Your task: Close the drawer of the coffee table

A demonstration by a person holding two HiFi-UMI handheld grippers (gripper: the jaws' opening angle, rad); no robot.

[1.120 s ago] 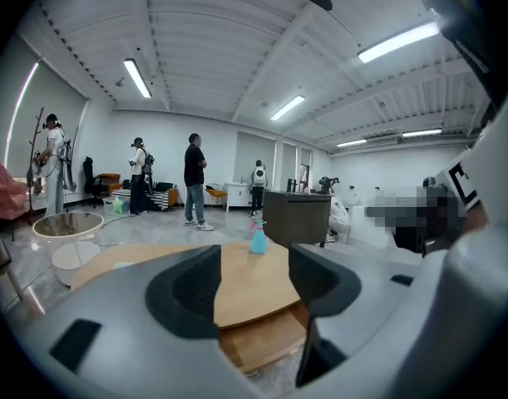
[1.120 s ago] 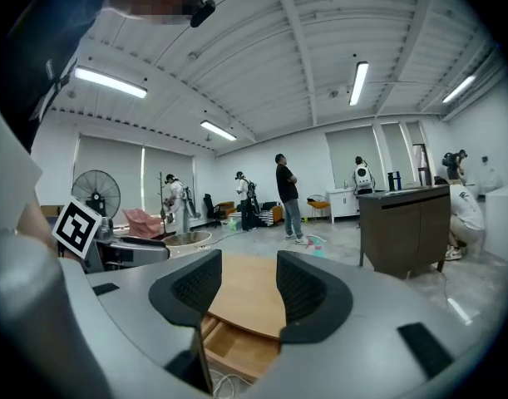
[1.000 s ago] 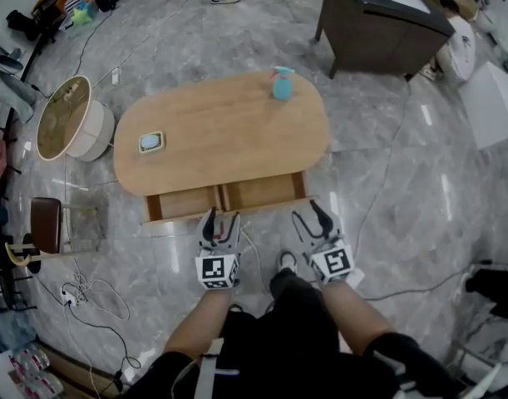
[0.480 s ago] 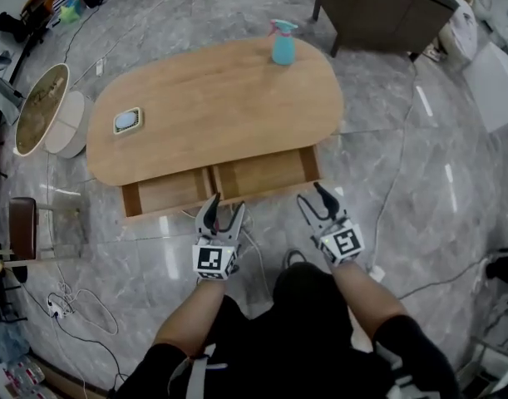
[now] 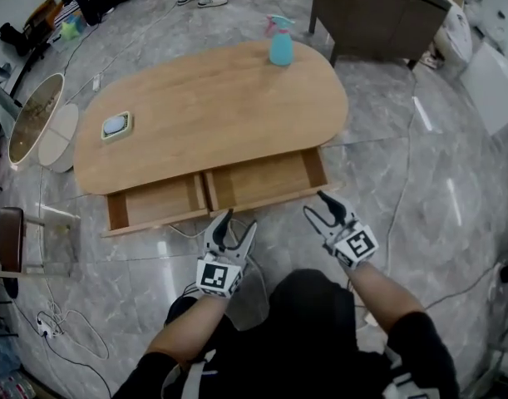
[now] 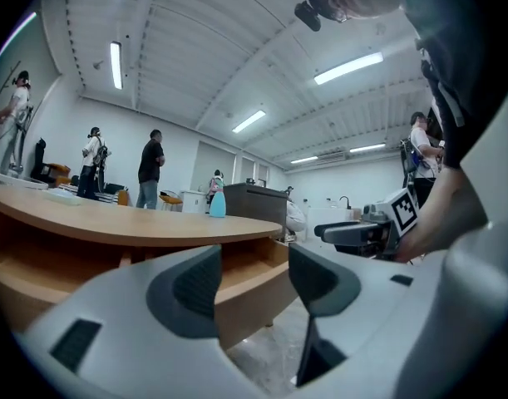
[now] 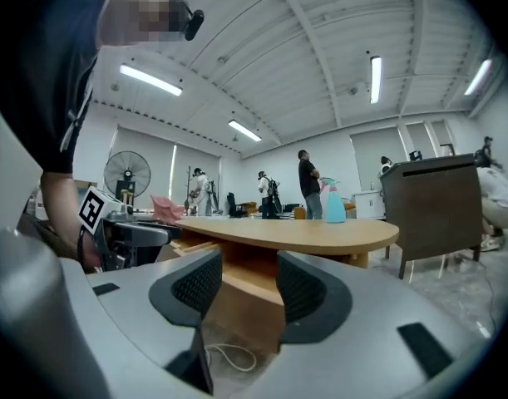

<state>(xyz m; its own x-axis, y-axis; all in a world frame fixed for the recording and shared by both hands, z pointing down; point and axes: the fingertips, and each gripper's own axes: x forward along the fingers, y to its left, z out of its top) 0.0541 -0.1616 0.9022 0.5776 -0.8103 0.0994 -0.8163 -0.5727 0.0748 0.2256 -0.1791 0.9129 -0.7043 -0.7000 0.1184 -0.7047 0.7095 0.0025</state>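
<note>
Wood is what the bench is made of, and its drawer sticks out from under it on my side, wide open. The drawer is long from side to side, and it lies right across in front of me, with its right end a bit farther away. My left hand-held gripper is just in front of the middle of the drawer's front board. My right hand-held gripper is just by the drawer's right corner. Both are very close to the board, but I cannot tell if they touch it. Both have their jaws spread apart and hold nothing; I only see the drawer past them. I think the drawer has to go straight away from me, back under the bench. Both of mine are about as near, so I think a push from both would keep it straight.
</note>
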